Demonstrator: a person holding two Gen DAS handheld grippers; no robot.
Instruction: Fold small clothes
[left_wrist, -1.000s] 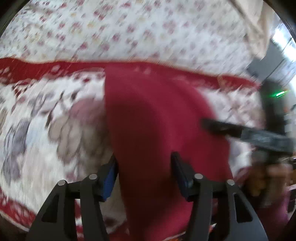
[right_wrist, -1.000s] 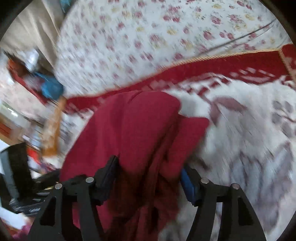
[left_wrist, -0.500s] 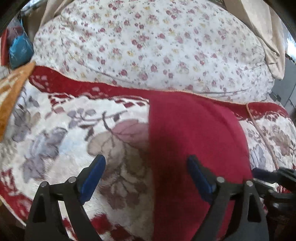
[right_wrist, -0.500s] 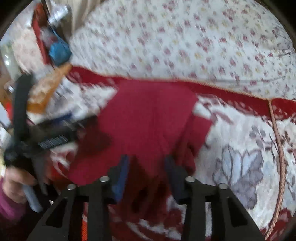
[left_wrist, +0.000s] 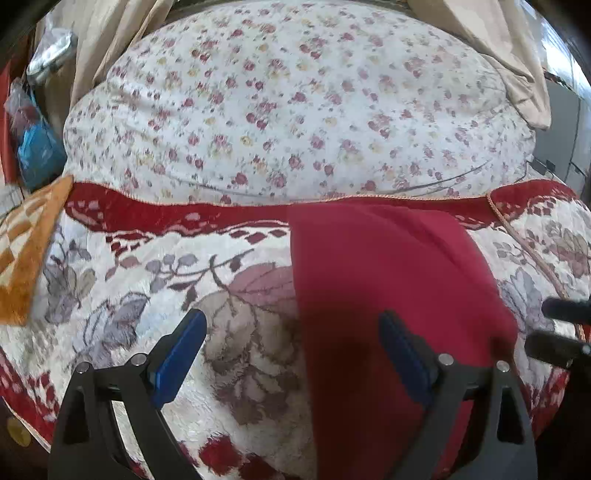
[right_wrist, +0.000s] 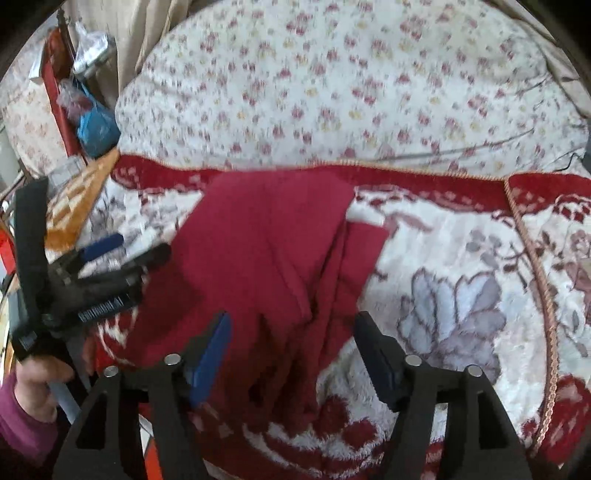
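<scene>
Two grippers are in view, both with jaws spread and nothing between them. The left gripper (left_wrist: 291, 354) hovers over the plush floral blanket (left_wrist: 122, 295); its right-hand finger sits above the red garment (left_wrist: 384, 280), its left-hand finger above bare blanket, so the garment's straight left edge runs between the two fingers. The right gripper (right_wrist: 291, 350) hangs over the near, rumpled end of the same red garment (right_wrist: 266, 236), with loose pleats of cloth directly ahead of and between its fingers. Contact with the cloth cannot be confirmed in either view.

The garment lies lengthwise away from both tools, its far end reaching the blanket's red border just short of the flowered pillow (left_wrist: 295, 110). In the right wrist view a second layer juts out to the right of the main panel, so the piece appears part-folded and uneven on that side.

Judgement: the step in hand is a re-grip for the next fold. To do it well, each gripper should close on a clean corner or edge, taking all layers together, not a single pleat. The bunched cloth ahead of the right gripper ought to be smoothed flat first. Both ends should then be carried together, level, so the fold line stays straight.
</scene>
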